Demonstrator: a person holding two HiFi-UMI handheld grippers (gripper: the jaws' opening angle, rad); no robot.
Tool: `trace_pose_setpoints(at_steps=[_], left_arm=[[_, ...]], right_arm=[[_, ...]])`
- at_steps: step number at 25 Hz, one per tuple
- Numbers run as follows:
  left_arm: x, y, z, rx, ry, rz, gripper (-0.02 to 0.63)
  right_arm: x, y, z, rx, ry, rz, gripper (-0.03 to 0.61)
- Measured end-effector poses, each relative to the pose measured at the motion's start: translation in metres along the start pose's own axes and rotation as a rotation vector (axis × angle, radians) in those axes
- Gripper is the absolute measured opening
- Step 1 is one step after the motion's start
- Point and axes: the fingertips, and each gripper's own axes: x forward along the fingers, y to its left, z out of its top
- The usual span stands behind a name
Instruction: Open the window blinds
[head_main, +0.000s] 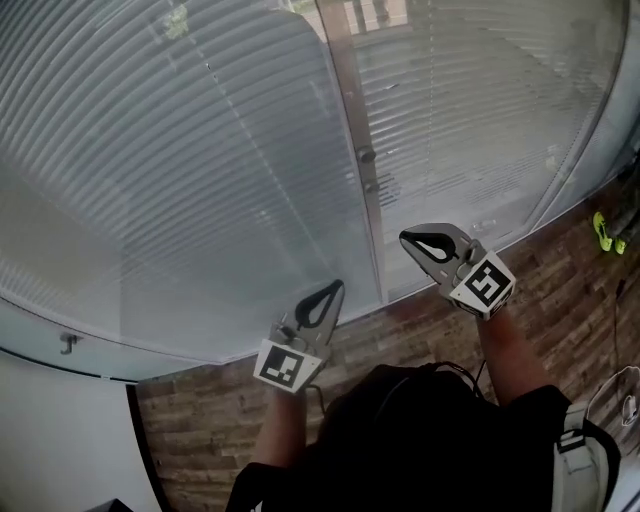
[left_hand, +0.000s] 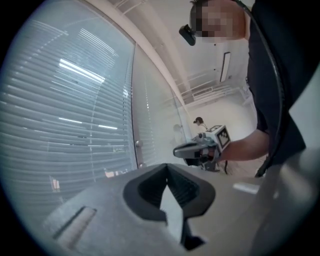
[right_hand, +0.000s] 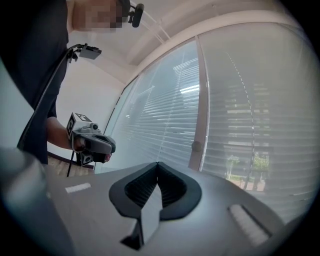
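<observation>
Closed slatted blinds (head_main: 190, 170) cover the big left pane, and a second set (head_main: 470, 110) covers the right pane. A pale upright frame post (head_main: 352, 130) with two small knobs (head_main: 367, 156) stands between them. A thin cord or wand (head_main: 262, 157) hangs in front of the left blind. My left gripper (head_main: 318, 300) is held level just short of the left blind's lower part, shut and empty. My right gripper (head_main: 432, 245) is to the right of the post, also shut with nothing in it. Each gripper view shows closed jaws (left_hand: 167, 166) (right_hand: 158, 164) and the other gripper (left_hand: 187, 149) (right_hand: 102, 144).
Brick-patterned floor (head_main: 420, 335) runs along the foot of the window. A yellow-green object (head_main: 605, 232) lies by the right edge. A small hook (head_main: 68, 343) sticks out of the sill at the left. White wall (head_main: 60, 430) fills the lower left.
</observation>
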Motion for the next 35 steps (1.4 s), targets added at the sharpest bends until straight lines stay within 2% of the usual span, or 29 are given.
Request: trace_pose_setpoints(at_steps=[5, 8, 14, 16, 18, 19, 24, 28, 31, 35], left_arm=[[-0.001, 0.012, 0.001, -0.019, -0.011, -0.042, 0.005], [0.0, 0.014, -0.002, -0.032, -0.011, -0.059, 0.005], [0.006, 0.012, -0.004, -0.053, -0.015, -0.107, 0.003], [0.005, 0.009, -0.004, -0.059, -0.013, -0.119, 0.005], [0.005, 0.003, -0.005, -0.057, -0.012, -0.135, 0.005], [0.005, 0.0, -0.007, -0.058, -0.012, -0.142, 0.005], [0.0, -0.006, -0.018, -0.073, -0.013, -0.152, 0.005], [-0.007, -0.005, -0.022, -0.104, -0.016, -0.135, 0.005], [-0.014, -0.002, -0.021, -0.106, -0.014, -0.118, 0.005], [-0.024, 0.008, -0.021, -0.103, -0.019, -0.084, 0.005]], right_arm=[[0.01, -0.004, 0.002, -0.015, 0.024, -0.054, 0.005], [0.014, -0.008, -0.004, -0.049, 0.076, -0.081, 0.005], [0.025, -0.042, -0.004, -0.18, 0.197, -0.191, 0.006], [0.03, -0.05, -0.001, -0.241, 0.239, -0.208, 0.008], [0.034, -0.058, 0.002, -0.317, 0.283, -0.224, 0.05], [0.036, -0.062, 0.004, -0.363, 0.307, -0.233, 0.051], [0.06, -0.078, 0.009, -0.626, 0.435, -0.262, 0.111], [0.08, -0.084, 0.015, -0.829, 0.526, -0.251, 0.154], [0.092, -0.092, 0.018, -0.904, 0.556, -0.252, 0.174], [0.102, -0.098, 0.015, -0.95, 0.59, -0.256, 0.186]])
